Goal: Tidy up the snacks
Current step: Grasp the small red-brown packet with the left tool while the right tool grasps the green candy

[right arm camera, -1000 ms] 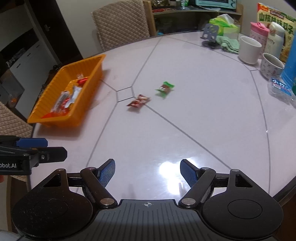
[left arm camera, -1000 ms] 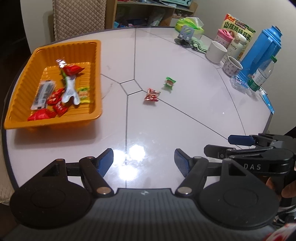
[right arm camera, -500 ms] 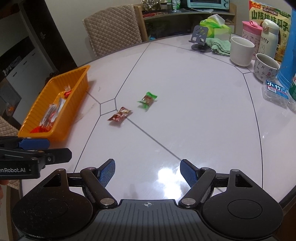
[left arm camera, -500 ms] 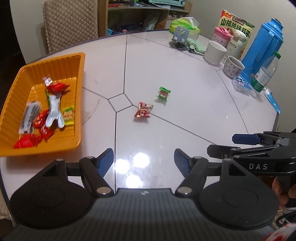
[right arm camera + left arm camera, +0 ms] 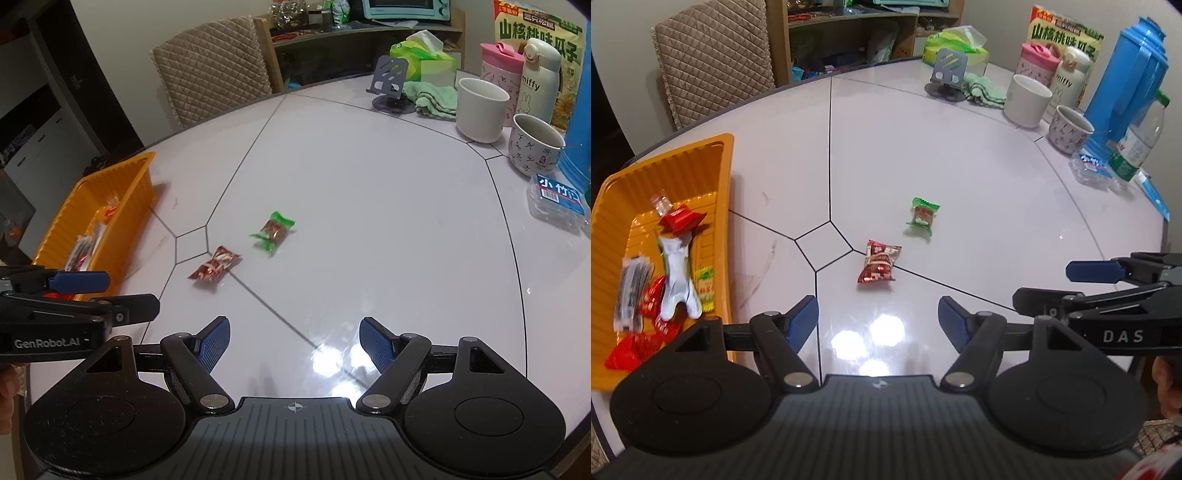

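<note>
Two loose snacks lie near the middle of the white table: a red-brown packet (image 5: pixel 879 261) (image 5: pixel 214 268) and a green-wrapped one (image 5: pixel 922 216) (image 5: pixel 273 231) just beyond it. An orange basket (image 5: pixel 726 173) (image 5: pixel 122 173) at the left holds several red and silver wrappers. My left gripper (image 5: pixel 878 322) hovers open over the table just short of the red-brown packet, nothing between its blue pads. My right gripper (image 5: pixel 294 341) is open too, empty, farther back and to the right of both snacks. Each gripper shows at the edge of the other's view.
Along the table's far right stand a white mug (image 5: pixel 482 109), a patterned cup (image 5: pixel 535 147), a blue jug (image 5: pixel 1123 85), a water bottle (image 5: pixel 1137 144), a phone stand (image 5: pixel 391 86) with a green cloth, and a snack bag. A quilted chair (image 5: pixel 210 66) sits behind the table.
Both grippers have moved rightward and slightly lower; the basket has slid toward the left edge of both views and the two loose snacks now sit closer in front of the left gripper.
</note>
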Demonstrator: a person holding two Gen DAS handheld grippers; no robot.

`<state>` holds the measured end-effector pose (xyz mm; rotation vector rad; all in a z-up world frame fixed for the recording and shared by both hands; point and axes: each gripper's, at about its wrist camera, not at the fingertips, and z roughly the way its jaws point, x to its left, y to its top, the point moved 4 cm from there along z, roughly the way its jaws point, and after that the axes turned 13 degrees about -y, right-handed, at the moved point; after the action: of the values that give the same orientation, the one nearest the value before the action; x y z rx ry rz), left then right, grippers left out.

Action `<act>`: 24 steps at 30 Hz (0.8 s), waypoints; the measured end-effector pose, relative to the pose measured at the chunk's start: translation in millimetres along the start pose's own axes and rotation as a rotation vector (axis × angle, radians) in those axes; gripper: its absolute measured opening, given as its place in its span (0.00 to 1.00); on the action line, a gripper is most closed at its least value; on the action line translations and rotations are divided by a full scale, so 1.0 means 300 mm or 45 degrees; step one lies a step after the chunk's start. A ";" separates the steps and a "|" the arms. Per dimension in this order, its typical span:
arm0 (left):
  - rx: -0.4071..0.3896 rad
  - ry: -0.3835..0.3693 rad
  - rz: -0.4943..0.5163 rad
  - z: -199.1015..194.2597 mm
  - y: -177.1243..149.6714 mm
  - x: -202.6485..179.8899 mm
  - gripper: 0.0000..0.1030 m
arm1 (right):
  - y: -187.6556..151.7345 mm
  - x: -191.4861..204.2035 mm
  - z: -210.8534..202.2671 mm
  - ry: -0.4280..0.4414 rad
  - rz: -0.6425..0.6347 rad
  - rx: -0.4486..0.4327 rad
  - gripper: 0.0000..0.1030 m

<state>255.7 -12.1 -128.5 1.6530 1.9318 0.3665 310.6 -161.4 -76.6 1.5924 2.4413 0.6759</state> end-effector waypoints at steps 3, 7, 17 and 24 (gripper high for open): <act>0.021 -0.019 -0.001 0.049 0.028 0.015 0.64 | 0.023 -0.015 0.031 -0.006 0.015 0.007 0.75; 0.060 -0.024 0.033 0.120 0.065 0.022 0.60 | 0.046 -0.037 0.065 -0.013 0.045 0.016 0.75; 0.172 -0.025 0.089 0.272 0.119 0.064 0.45 | 0.066 -0.071 0.134 -0.040 0.104 0.054 0.75; 0.198 -0.035 0.100 0.312 0.127 0.081 0.43 | 0.071 -0.087 0.157 -0.053 0.138 0.078 0.75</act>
<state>338.8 5.0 -188.7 1.8272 1.9213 0.2272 356.5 -164.1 -112.0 1.7545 2.3824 0.5830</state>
